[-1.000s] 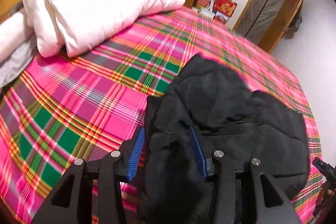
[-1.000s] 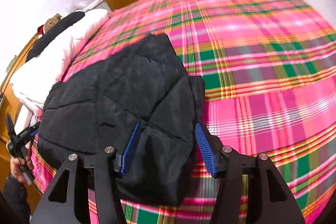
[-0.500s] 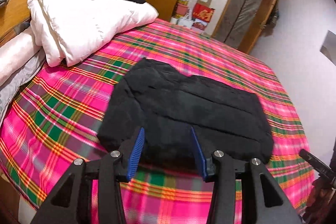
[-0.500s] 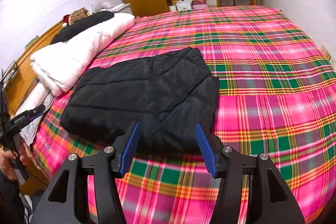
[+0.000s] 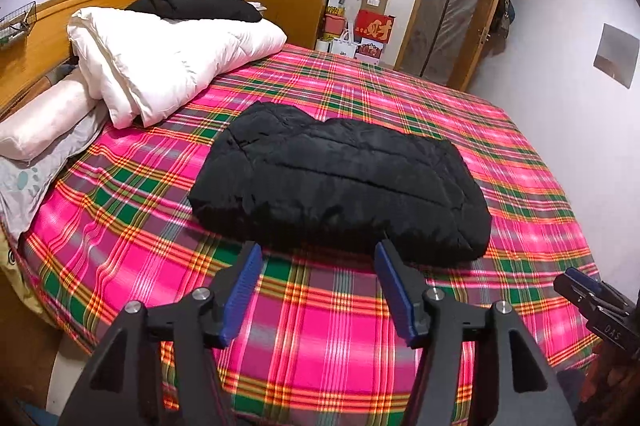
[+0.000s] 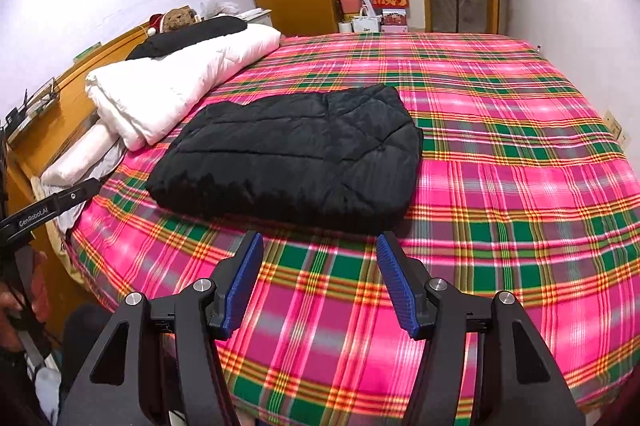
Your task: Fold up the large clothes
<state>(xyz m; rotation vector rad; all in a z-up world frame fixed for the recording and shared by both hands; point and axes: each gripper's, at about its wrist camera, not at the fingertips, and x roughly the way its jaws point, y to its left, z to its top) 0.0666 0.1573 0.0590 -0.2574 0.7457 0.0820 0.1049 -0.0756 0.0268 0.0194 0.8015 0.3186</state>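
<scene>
The black quilted padded jacket (image 5: 340,182) lies folded into a thick rectangular packet on the bed with the pink, green and orange checked cover (image 5: 340,326), near the bed's front edge and just beside the white folded duvet (image 5: 168,54), but not touching it as far as I can see. The left gripper (image 5: 318,290) hangs above the bare checked cover in front of the packet; its jaws have just been opening, they stand wide now, and nothing is between them. The right gripper (image 6: 320,282) is the same: jaws apart, empty, and short of the jacket's front edge. From its puffy look I judge that the jacket is light and very soft, and that its smooth shell is probably a little slippery. The filling is springy, so the layers may want to open again if they are only pinched at the top. If the packet needs another fold or must be moved, I think the best places to hold are the two front corners, one for each gripper, with the jaws going around all layers together. A grip on one layer only will probably pull the fold apart.
</scene>
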